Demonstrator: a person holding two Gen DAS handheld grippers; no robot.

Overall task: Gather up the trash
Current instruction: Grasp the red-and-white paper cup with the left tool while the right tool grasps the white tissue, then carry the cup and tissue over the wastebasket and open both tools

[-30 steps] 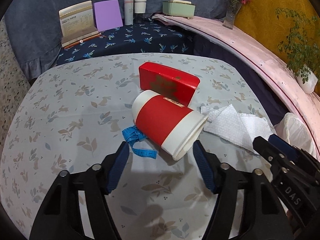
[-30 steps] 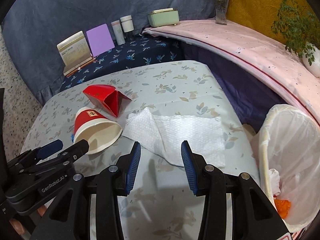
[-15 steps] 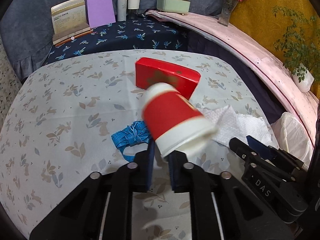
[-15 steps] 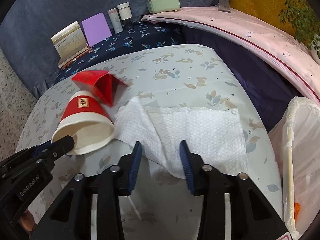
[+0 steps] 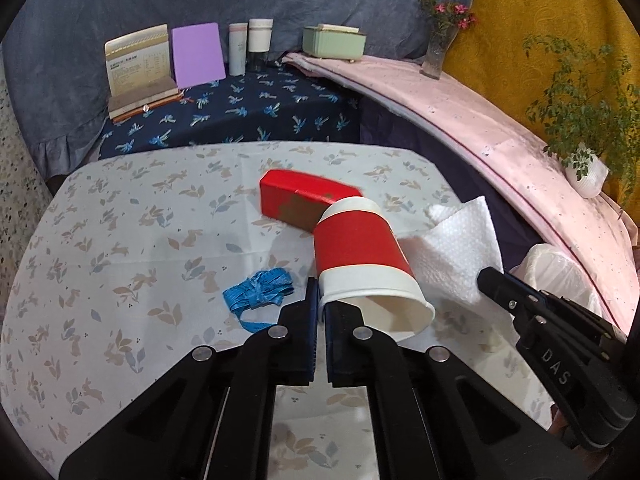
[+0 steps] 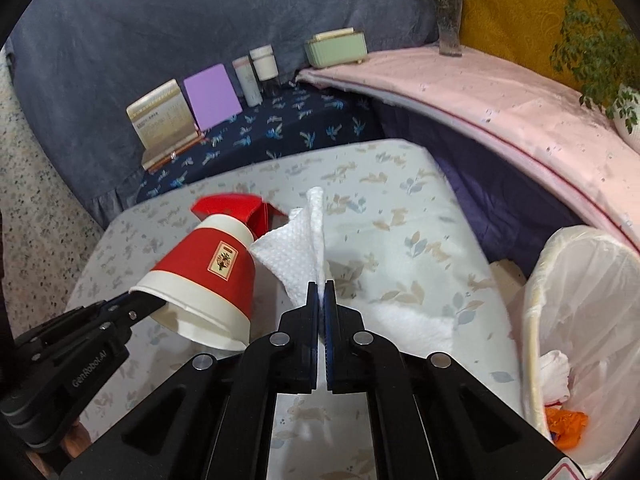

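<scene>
Left wrist view: left gripper [image 5: 319,300] clamped on red paper cup [image 5: 360,248] rim; red box [image 5: 296,200] mid-table, leaf-print tablecloth [image 5: 120,248]. Right gripper [image 6: 321,296] pinches white paper towel [image 6: 296,256]; lined bin [image 6: 580,300] off right edge.

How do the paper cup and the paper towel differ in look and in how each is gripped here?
The paper cup is rigid, red with white bands; the paper towel is soft, white and dimpled. The left gripper pinches the cup's rim, so the cup keeps its shape, tilted; the right gripper pinches the towel, which folds and droops to the table. Both are held in shut jaws.
</scene>
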